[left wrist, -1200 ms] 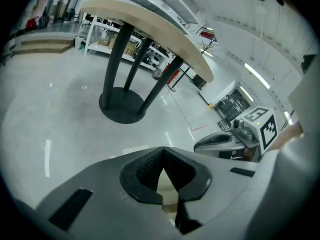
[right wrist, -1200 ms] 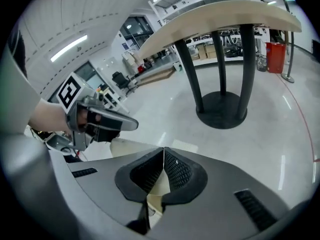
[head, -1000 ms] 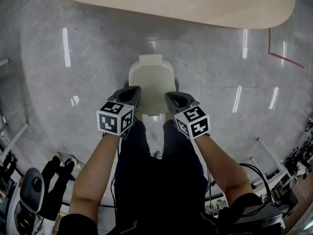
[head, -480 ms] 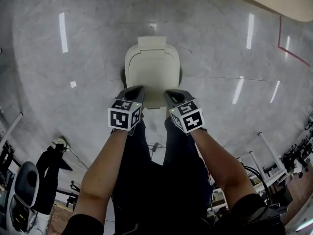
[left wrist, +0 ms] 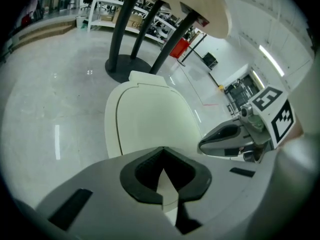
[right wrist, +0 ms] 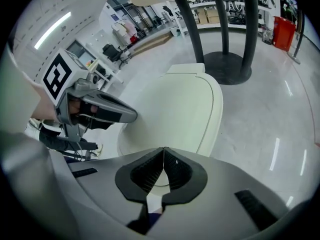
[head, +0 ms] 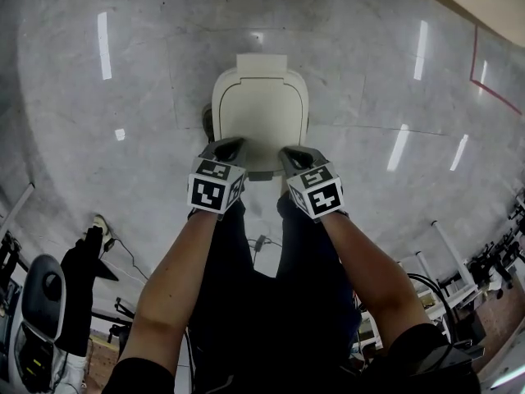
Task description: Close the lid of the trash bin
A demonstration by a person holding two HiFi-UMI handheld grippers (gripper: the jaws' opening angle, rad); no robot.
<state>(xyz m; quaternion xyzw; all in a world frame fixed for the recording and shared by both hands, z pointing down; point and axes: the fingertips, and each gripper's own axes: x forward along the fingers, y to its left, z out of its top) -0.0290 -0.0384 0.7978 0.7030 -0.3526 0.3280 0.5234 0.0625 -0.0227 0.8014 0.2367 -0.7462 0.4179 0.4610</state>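
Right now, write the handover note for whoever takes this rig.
Left tongs: shut, empty, over the lid's near edge.
Right tongs: shut, empty, beside the left one, over the same edge.
Lid: lying flat, straight ahead on the floor.
Done: the lid looks closed.
Left: I can't tell whether the tongs touch the lid. Probably check that it is seated, then lift both away.

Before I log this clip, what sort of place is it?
Likely a lab or workshop: polished concrete floor, equipment shelving racks, a trash bin beside a pedestal table.
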